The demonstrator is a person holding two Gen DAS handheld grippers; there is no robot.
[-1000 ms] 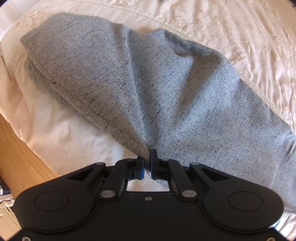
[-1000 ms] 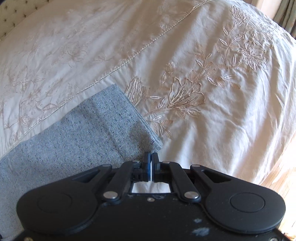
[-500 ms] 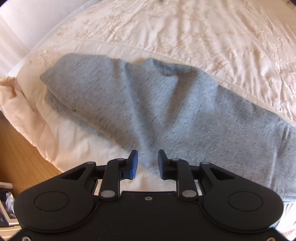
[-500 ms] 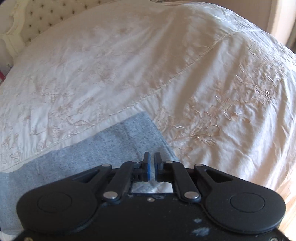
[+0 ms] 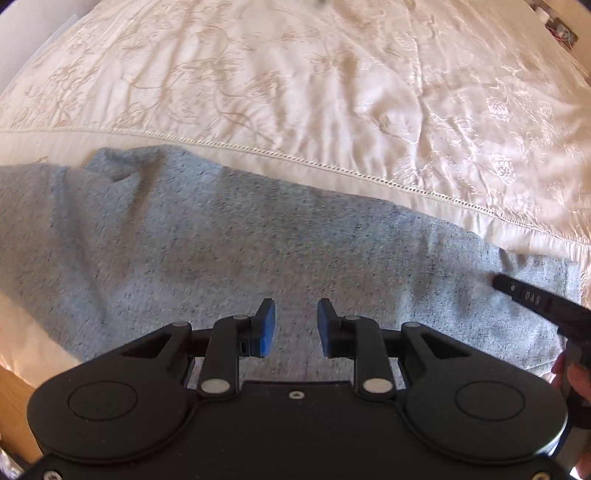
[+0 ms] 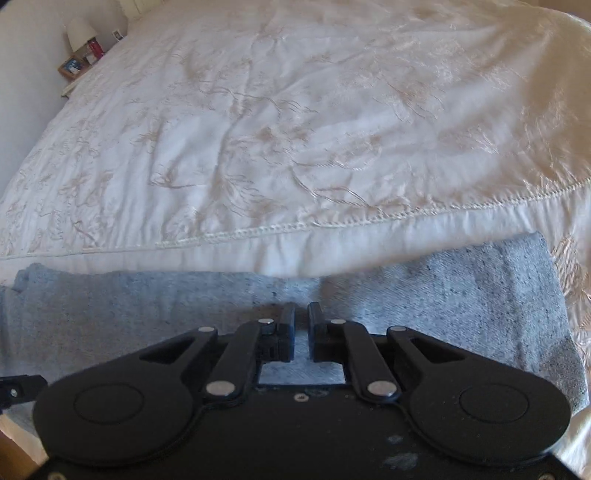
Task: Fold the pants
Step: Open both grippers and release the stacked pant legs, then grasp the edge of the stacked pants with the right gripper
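Presently, one pair of grey flecked pants (image 5: 258, 236) lies lengthwise along the near edge of one bed, on a cream embroidered bedspread (image 5: 332, 92) with a single stitched border line running just beyond the garment. In the right wrist view the same pants (image 6: 461, 291) end at a squared edge on the right, probably a hem or waistband; blur leaves that unsettled.

Claws: two. The left claw (image 5: 293, 326) hangs above the middle of the fabric, its two blue-padded fingers (image 5: 266, 328) standing moderately apart; its jaws have just been opening a little further, nothing sits between them, and it holds nothing. The right claw (image 6: 301, 328) hangs over the pants nearer the squared end, two dark fingers almost together with a thin slit of cloth showing behind; its jaws have just been closing, and no fabric is pinched between them. From the left wrist view, part of the right claw's black body shows at the right margin, with one hand (image 5: 576, 380) partly visible beside it.

Other items: one strip of wooden floor (image 5: 14, 406) at the lower left; one bedside stand (image 6: 75, 66) far off at the upper left, carrying one pale lamp (image 6: 79, 31) and several small objects too small to identify.
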